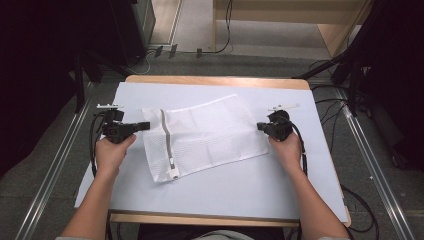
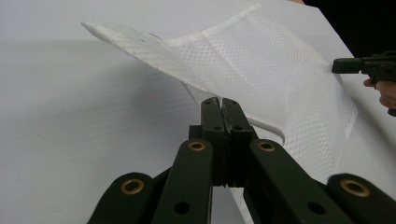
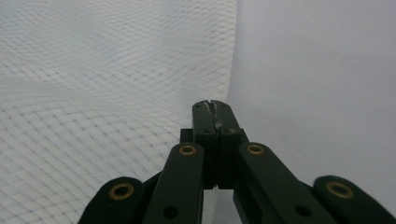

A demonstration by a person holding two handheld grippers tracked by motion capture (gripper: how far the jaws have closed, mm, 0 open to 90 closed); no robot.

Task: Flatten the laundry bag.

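Note:
A white mesh bag [image 1: 210, 132] with a grey zipper [image 1: 166, 140] lies slightly askew on the white table top [image 1: 225, 192]. My left gripper [image 1: 146, 125] is at the bag's left edge. In the left gripper view its jaws [image 2: 218, 100] are shut on that edge, and the mesh bag [image 2: 261, 60] rises off the table there. My right gripper [image 1: 260, 126] is at the bag's right edge. In the right gripper view its jaws [image 3: 212, 103] are shut with the mesh bag [image 3: 93, 93] running in under them. The right gripper [image 2: 343, 65] also appears far off in the left gripper view.
The white sheet covers a wooden table whose rim [image 1: 215, 80] shows at the far side. Cables [image 1: 357, 200] trail off both grippers. Metal rails [image 1: 55, 170] run along the floor on either side, and dark stands [image 1: 355, 55] are at the back right.

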